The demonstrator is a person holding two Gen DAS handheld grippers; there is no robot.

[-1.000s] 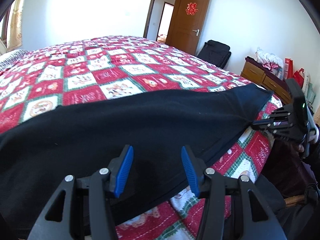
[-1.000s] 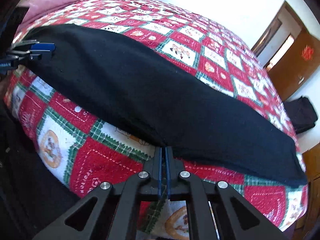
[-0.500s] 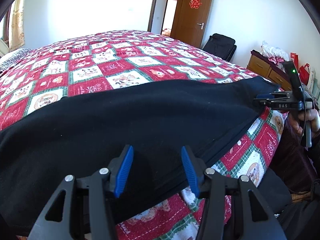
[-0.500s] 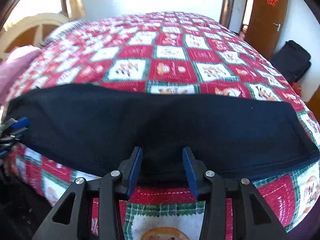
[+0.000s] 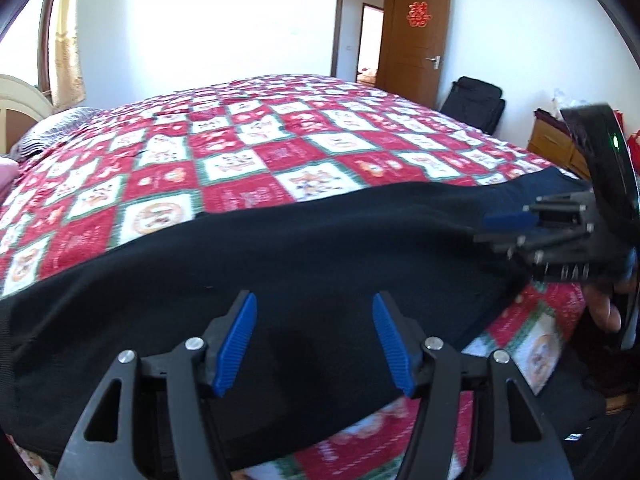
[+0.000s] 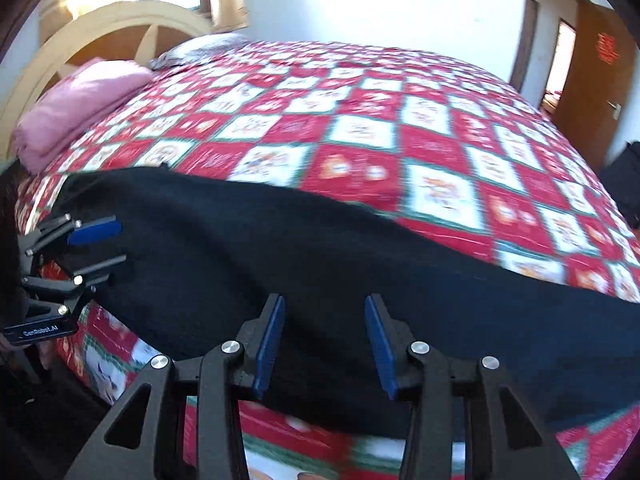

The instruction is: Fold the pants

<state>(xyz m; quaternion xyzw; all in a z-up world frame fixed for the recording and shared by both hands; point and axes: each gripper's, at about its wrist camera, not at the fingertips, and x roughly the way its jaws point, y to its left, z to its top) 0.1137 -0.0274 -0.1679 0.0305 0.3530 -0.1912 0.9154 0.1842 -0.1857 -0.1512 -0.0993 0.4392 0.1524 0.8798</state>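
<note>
Left wrist view: left gripper (image 5: 314,340) opening, right gripper (image 6: 324,340) parted, both empty above black pants (image 5: 280,264); advise gripping the near edge squarely.

Home bedroom: bed (image 5: 248,152) w/ patchwork quilt, headboard (image 6: 100,36), wooden door (image 5: 416,36), dresser (image 5: 556,148)

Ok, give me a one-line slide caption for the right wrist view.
Open right gripper over black pants laid along the edge of a red patchwork quilt, left gripper at the far end.
</note>
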